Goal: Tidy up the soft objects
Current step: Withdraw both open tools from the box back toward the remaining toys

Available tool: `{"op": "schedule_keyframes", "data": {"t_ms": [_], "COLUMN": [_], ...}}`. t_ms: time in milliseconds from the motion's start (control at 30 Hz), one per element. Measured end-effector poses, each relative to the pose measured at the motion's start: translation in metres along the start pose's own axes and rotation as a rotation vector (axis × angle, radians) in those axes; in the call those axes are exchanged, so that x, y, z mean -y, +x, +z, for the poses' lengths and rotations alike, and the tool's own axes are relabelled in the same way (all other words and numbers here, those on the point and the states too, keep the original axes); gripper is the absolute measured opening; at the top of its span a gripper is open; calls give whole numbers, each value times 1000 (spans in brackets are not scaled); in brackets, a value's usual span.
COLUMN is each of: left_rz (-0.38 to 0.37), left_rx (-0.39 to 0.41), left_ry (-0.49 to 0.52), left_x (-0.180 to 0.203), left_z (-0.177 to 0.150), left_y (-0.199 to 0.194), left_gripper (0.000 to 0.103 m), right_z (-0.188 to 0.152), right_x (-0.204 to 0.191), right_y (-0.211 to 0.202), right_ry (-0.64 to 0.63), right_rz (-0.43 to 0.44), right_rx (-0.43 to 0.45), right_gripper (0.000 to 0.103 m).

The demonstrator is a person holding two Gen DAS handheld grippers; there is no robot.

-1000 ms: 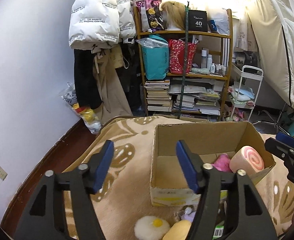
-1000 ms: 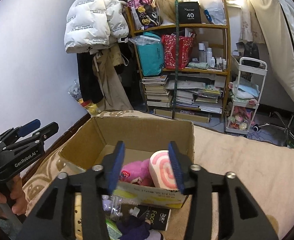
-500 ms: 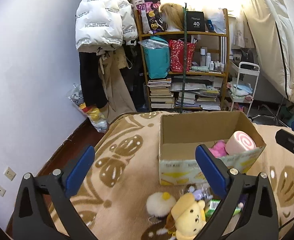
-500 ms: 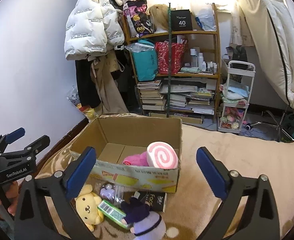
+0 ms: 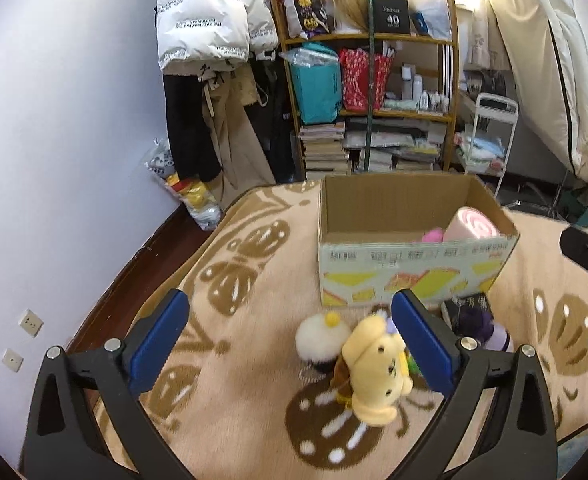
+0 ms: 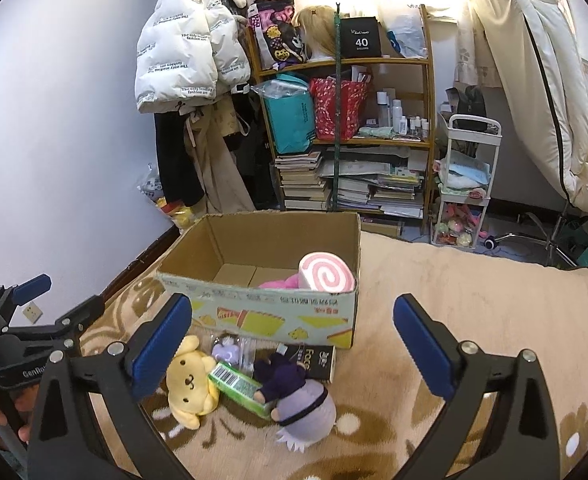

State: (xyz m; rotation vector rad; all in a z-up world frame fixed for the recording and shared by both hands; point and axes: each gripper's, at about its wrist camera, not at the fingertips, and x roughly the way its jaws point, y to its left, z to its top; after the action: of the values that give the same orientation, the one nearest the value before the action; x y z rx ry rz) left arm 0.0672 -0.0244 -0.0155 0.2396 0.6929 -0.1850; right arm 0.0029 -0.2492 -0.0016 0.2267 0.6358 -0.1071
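Left gripper (image 5: pixel 290 344): blue-padded jaws spread wide, nothing between them, hovering above the tan blanket with brown pattern (image 5: pixel 230 280). Yellow dog-shaped plush toy (image 5: pixel 376 372) lies on the blanket just inside its right finger, below the tips. White fluffy round plush with a yellow dot (image 5: pixel 320 338) touches the yellow plush on the side toward the gripper's centre line. Ahead of the right finger stands the open cardboard box with yellow print (image 5: pixel 410 276).

Right gripper (image 6: pixel 292 340): jaws likewise wide apart, empty. Same yellow plush (image 6: pixel 190 380) sits just under its left finger. Purple round plush with dark hair (image 6: pixel 302 396) lies between the fingers, nearer the left one, below the tips. Green packet with a barcode (image 6: pixel 236 386) rests between the two plushes, touching the purple one. Black flat package (image 6: pixel 312 360) lies against the box front. Box (image 6: pixel 254 312) is directly ahead; inside, at its right end, a pink-and-white swirl roll plush (image 6: pixel 326 274) and a pink plush (image 6: pixel 280 282) beside it.
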Motion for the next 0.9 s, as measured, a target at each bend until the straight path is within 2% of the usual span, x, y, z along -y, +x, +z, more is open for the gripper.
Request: {"op": "schedule_keyframes", "data": {"t_ms": [467, 900], "left_rz": [-6, 6], "left_rx": [-64, -130], "left_ry": [14, 21], "left_x": [3, 6], "left_z": [-16, -18], "left_y": [-6, 19], "left_gripper": [100, 100], "right_z": [-15, -22], "right_x": [-4, -6], "right_y": [-2, 20], "right_ry": [12, -13], "right_rz": [-20, -62], "right_rx": [-40, -86], "right_gripper": [103, 103]}}
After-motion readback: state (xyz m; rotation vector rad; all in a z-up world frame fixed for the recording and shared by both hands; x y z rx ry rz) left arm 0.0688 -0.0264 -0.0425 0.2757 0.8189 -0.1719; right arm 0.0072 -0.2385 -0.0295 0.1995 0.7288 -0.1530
